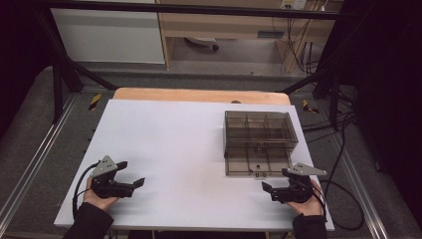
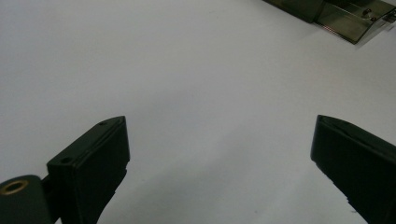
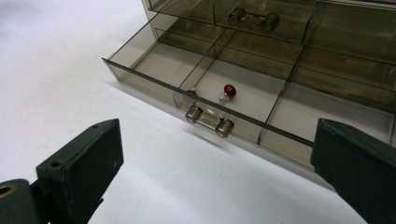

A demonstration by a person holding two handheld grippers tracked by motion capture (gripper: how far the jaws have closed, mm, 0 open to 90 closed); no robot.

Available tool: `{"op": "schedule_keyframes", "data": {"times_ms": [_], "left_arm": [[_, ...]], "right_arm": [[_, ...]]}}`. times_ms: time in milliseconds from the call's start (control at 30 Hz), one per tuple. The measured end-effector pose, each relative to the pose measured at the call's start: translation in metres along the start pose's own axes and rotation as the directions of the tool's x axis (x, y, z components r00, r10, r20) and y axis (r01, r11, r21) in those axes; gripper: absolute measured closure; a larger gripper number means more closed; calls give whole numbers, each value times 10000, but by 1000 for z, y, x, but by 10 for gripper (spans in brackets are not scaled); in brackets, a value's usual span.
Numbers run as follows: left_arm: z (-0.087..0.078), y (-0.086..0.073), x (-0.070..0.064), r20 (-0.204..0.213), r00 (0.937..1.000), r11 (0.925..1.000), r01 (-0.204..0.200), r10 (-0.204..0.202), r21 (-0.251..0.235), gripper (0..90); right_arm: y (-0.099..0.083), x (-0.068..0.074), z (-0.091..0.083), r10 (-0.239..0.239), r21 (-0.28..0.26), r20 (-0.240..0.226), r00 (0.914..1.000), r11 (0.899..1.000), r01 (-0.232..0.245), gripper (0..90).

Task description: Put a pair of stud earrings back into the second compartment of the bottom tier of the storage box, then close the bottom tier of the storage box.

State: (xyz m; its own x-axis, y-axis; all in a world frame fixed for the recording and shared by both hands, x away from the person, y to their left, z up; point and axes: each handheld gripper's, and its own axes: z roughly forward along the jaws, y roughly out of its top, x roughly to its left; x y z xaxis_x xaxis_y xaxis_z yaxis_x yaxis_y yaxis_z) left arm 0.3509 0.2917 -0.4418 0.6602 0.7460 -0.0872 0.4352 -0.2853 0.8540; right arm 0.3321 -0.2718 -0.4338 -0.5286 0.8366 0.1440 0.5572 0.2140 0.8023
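Here, a white worktop (image 1: pixel 169 149) holds a smoky clear drawer box (image 1: pixel 259 127) at its right, bottom drawer (image 3: pixel 243 93) pulled out, a small red pin (image 3: pixel 228 90) inside. Left tool (image 1: pixel 133 174) and right tool (image 1: pixel 272 180) rest near the front edge, jaws spread wide, empty.

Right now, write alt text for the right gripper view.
A smoky clear drawer stands pulled open from its cabinet, a small red ball-headed pin in its middle compartment. The right tongs are open before the drawer's metal handle.
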Motion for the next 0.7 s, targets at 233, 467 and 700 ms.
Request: {"op": "schedule_keyframes", "data": {"times_ms": [233, 467, 700], "left_arm": [[0, 0, -1, -11, 10000, 10000, -22, 22, 7, 46], [0, 0, 0, 7, 10000, 10000, -9, 9, 7, 46], [0, 0, -1, -7, 10000, 10000, 0, 0, -4, 46]], "right_arm": [[-4, 1, -1, -38, 22, -208, 9998, 10000, 39, 46], [-7, 0, -2, 19, 74, -308, 9995, 10000, -16, 73], [-10, 1, -2, -18, 291, -507, 9987, 9996, 33, 161]]}}
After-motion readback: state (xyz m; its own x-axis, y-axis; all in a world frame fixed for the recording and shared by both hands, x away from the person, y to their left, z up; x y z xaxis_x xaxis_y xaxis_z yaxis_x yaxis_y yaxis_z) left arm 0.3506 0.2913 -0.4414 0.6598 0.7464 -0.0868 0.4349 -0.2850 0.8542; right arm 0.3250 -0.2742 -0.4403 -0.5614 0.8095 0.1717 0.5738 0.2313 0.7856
